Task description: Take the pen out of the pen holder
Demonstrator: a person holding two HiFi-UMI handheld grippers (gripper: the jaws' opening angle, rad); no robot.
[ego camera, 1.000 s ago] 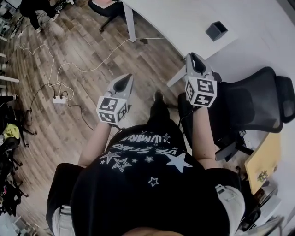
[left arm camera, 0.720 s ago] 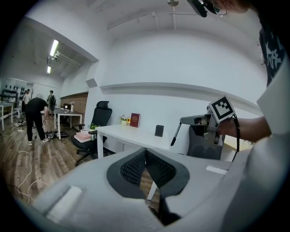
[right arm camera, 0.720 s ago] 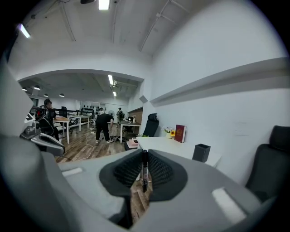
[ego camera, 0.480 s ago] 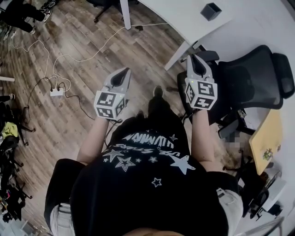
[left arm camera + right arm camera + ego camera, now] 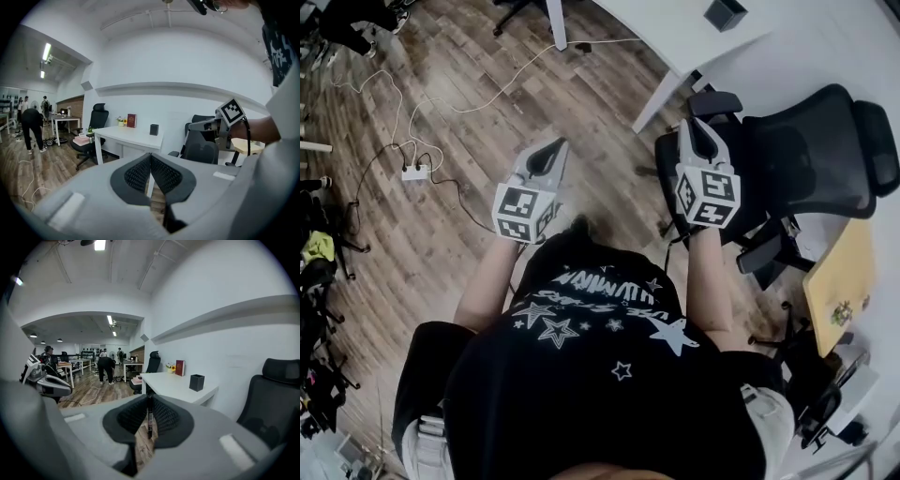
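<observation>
pen [image 5: 149, 420] is pinched upright between right gripper [image 5: 694, 127] fingers | left gripper [image 5: 150, 157] fingers are pressed together, empty | pen is judged light, stiff, slick: mid-barrel hold advised

The holder [image 5: 724, 13] is cut by the head view's top edge, contents too small to tell. Right fingers [image 5: 169, 416] hide part of the pen [image 5: 150, 423].

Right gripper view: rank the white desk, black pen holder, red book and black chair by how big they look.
1. black chair, though its nearness to the camera inflates it
2. white desk
3. black pen holder and red book look about alike, so unranked
</observation>
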